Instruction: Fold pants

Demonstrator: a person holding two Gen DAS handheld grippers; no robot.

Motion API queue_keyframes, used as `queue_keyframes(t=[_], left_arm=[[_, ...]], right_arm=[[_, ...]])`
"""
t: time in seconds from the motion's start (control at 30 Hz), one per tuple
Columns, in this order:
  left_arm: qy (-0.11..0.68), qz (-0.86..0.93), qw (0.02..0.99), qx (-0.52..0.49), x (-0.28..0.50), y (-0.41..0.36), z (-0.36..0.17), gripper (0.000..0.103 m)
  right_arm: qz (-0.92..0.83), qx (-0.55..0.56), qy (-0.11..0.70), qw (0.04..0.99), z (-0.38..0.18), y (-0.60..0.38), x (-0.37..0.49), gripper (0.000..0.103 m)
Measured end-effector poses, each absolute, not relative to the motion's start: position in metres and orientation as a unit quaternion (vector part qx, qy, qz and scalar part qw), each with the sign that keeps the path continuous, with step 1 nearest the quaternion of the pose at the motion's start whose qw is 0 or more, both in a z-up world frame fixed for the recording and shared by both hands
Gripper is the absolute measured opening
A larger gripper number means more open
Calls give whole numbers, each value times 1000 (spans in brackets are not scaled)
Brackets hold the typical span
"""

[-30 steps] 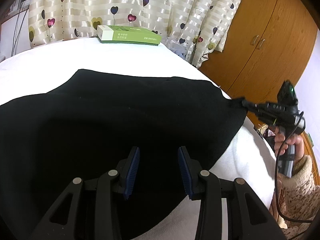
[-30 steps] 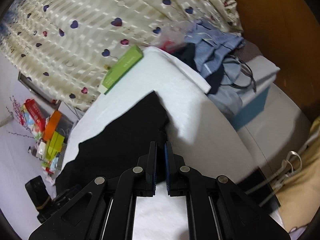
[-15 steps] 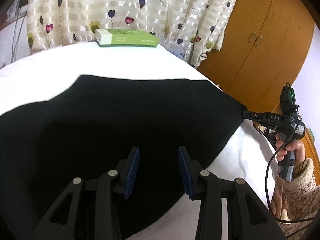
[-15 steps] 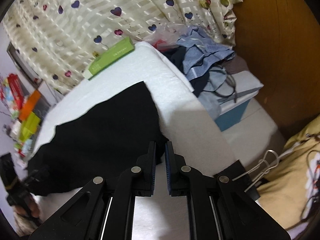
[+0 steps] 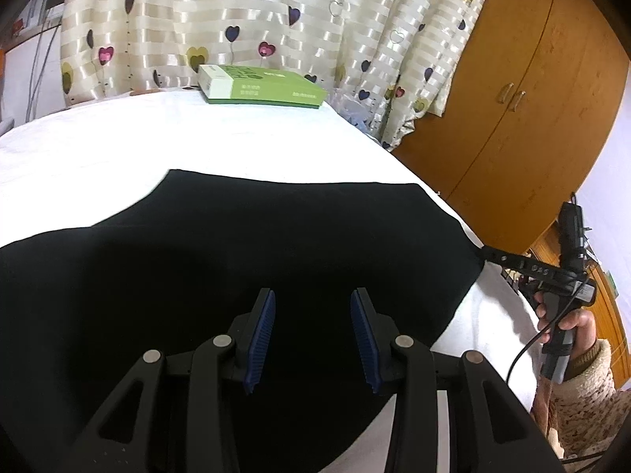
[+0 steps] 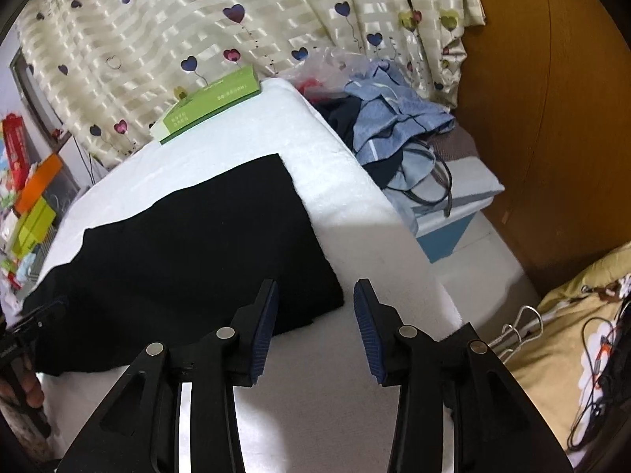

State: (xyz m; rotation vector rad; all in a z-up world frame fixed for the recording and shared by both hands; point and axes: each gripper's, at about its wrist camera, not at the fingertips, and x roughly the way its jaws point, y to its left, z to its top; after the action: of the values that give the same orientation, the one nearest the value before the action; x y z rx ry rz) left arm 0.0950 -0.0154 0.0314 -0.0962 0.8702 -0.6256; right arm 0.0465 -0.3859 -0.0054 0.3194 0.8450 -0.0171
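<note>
The black pants (image 5: 244, 252) lie flat on the white table (image 5: 236, 134); they also show in the right wrist view (image 6: 189, 244). My left gripper (image 5: 311, 307) is open and empty, hovering over the pants near their front edge. My right gripper (image 6: 315, 303) is open and empty, just off the pants' near right corner (image 6: 331, 299). In the left wrist view the right gripper (image 5: 489, 254) sits at the pants' right corner, held by a hand (image 5: 568, 323). The left gripper shows at the left edge of the right wrist view (image 6: 39, 315).
A green box (image 5: 260, 86) lies at the table's far edge by the heart-print curtain (image 5: 276, 19). A pile of blue clothes (image 6: 394, 118) sits on a box right of the table. A wooden wardrobe (image 5: 512, 98) stands at right. Hangers (image 6: 520, 327) lie by yellow bedding.
My right gripper has opened and let go of the pants' corner, which now lies flat on the table. The left gripper has stayed open over the pants.
</note>
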Motion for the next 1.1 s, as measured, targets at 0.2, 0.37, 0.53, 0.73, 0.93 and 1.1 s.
queue_keyframes(t=[0.2, 0.37, 0.53, 0.73, 0.93, 1.1], left_arm=[[424, -313, 849, -40, 92, -27, 27, 43], [427, -320, 844, -40, 88, -33, 26, 43], [428, -323, 843, -38, 85, -37, 26, 43], [432, -321, 842, -41, 84, -36, 25, 43], [432, -318, 843, -45, 84, -34, 25, 43], [436, -318, 841, -49, 88, -37, 24, 43]], right_arm=[[20, 168, 405, 898, -7, -367, 44, 43], [72, 218, 393, 890, -12, -356, 28, 43], [87, 220, 389, 890, -13, -348, 35, 43], [74, 299, 380, 872, -17, -375, 51, 42], [52, 312, 369, 874, -17, -385, 57, 38], [45, 288, 360, 886, -10, -382, 58, 9]])
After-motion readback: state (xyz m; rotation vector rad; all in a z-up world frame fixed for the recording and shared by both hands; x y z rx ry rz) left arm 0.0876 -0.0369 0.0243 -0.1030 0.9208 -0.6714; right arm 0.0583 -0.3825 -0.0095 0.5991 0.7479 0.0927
